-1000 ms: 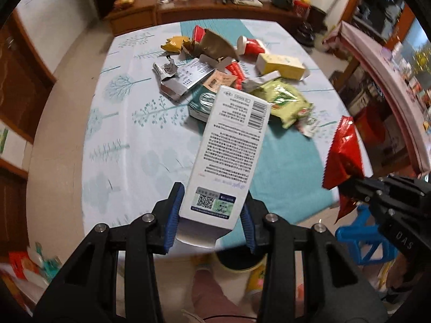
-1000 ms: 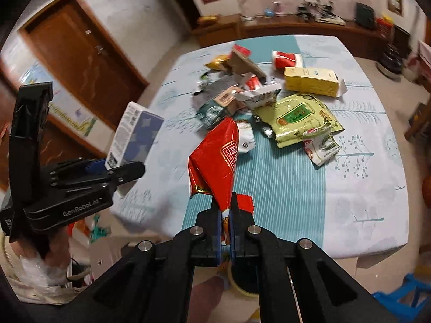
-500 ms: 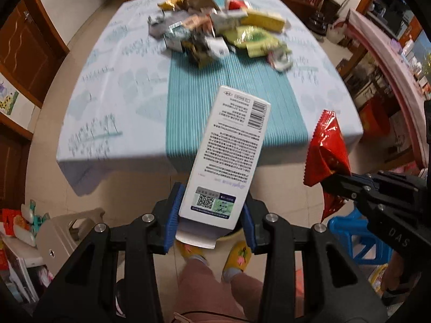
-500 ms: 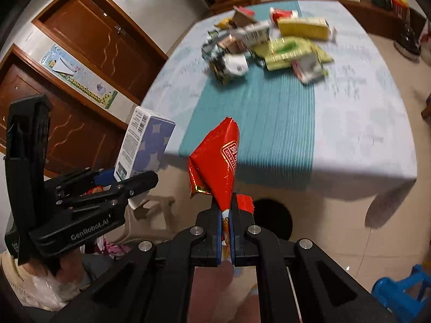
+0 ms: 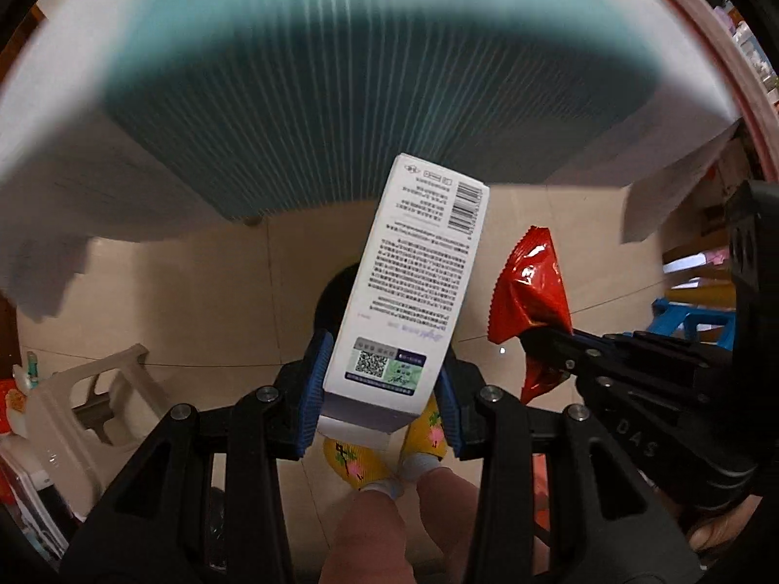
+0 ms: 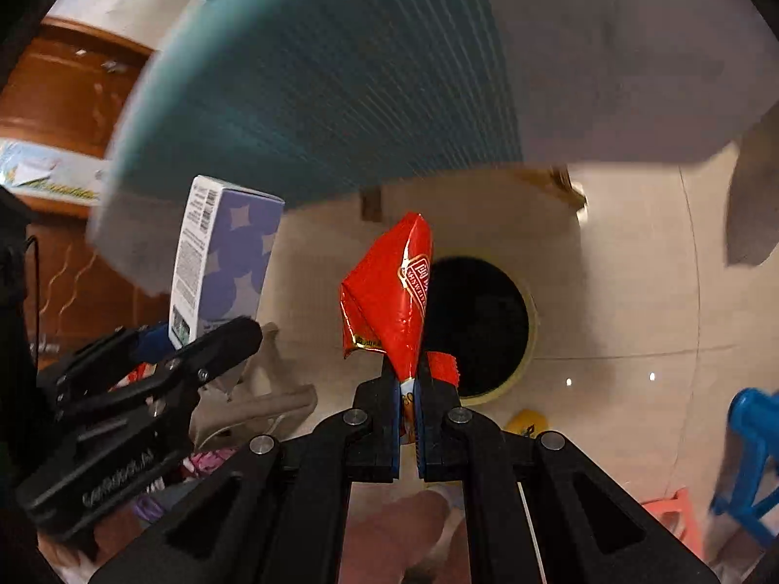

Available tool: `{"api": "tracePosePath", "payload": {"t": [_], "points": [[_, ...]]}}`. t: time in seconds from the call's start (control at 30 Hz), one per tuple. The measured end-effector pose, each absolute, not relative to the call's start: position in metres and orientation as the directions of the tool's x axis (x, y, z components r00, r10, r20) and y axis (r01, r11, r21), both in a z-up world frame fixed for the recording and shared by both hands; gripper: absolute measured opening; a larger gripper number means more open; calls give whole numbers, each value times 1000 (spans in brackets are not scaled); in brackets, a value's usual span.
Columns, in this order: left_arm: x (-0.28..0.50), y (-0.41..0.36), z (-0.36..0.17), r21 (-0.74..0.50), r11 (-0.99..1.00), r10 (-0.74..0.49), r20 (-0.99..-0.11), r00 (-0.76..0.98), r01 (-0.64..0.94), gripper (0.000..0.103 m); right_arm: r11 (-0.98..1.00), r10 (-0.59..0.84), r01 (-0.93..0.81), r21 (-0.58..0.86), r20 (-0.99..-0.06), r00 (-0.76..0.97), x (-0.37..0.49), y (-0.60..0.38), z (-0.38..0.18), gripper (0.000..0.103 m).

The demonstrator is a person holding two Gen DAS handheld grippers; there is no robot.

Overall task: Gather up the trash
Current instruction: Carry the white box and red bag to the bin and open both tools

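Both grippers are pointing down at the floor now, just off the table edge. The left gripper (image 5: 382,406) has its blue pads pinching the sides of a white carton (image 5: 414,287) with a barcode and QR code, which sticks out ahead over the black-lined bin (image 6: 479,326). The right gripper (image 6: 408,418) is pressed tight on the tail of a red snack wrapper (image 6: 389,301), dangling right beside the bin's mouth. The teal striped tablecloth (image 5: 370,73) hangs overhead and blurs the top of both views. Around the bin: a beige stool (image 5: 92,404), a blue stool (image 5: 691,321), and the person's yellow slippers (image 5: 358,462). A second ago both were up over the table with the trash pile in sight; that pile is barely visible now.
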State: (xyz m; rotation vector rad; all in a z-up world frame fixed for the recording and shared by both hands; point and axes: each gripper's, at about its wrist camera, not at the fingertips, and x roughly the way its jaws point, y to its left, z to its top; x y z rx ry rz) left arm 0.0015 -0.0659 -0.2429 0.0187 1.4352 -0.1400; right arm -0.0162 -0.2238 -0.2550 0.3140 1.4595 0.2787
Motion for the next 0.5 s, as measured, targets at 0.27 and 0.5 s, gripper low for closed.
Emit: {"api": "tracePosePath", "payload": {"t": [0.27, 0.5], "points": [[10, -55, -377, -48, 996, -54, -995, 86, 74, 37, 936, 341, 81, 343, -939, 35, -16, -218, -425, 4], [12, -45, -443, -38, 997, -41, -998, 47, 71, 49, 926, 355, 135, 351, -935, -2, -16, -211, -524, 35]]}}
